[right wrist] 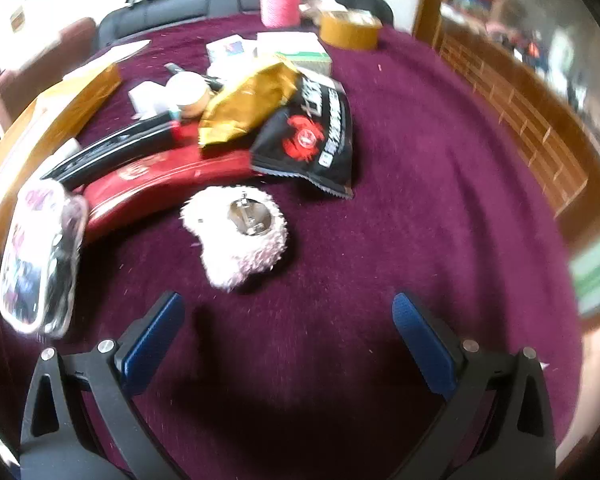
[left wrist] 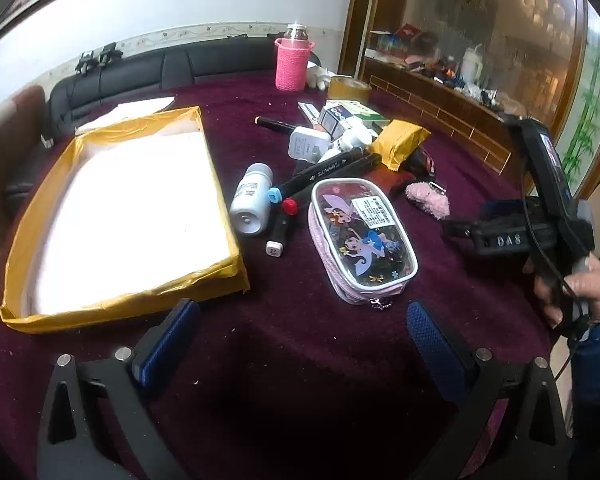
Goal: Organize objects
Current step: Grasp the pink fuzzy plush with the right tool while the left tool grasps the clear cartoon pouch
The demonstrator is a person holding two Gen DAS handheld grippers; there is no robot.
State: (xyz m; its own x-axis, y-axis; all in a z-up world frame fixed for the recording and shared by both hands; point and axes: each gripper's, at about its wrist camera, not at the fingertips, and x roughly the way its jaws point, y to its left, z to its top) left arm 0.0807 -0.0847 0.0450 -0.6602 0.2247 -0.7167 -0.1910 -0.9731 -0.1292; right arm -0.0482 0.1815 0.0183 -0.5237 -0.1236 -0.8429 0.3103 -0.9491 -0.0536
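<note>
Pencil pouch — blurred, contents unreadable

Maroon-clothed table: tray, pouch

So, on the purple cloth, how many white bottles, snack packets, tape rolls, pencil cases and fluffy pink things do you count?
white bottles, the second one further back in the pile: 2
snack packets, gold and black: 2
tape roll: 1
pencil case: 1
fluffy pink thing: 1
Total: 7
</note>
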